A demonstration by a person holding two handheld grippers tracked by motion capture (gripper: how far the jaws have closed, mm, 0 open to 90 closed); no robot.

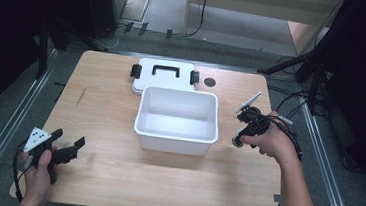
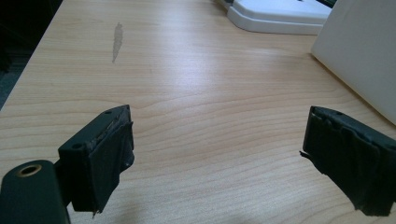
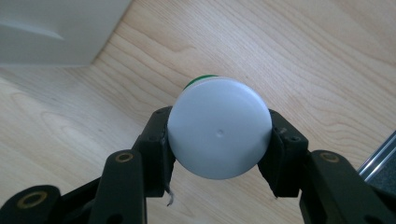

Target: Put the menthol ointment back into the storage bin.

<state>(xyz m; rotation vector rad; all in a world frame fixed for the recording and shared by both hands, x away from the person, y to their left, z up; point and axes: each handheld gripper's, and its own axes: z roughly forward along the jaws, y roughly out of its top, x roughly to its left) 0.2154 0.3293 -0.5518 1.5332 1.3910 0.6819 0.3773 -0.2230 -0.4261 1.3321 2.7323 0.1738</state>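
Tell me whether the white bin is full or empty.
Empty. The high view looks straight into the white bin and shows only its bare white floor and walls. Its lid lies off, flat on the table behind it.

A light wooden table (image 1: pixel 114 172) bears an open white tub (image 1: pixel 177 120), its lid (image 1: pixel 163 76) just behind.

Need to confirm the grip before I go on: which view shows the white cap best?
The right gripper view: the white cap sits close and sharp, clamped between the right gripper jaws, a green edge peeking behind it. The high view shows just a small dark-green spot under the hand, right of the bin.
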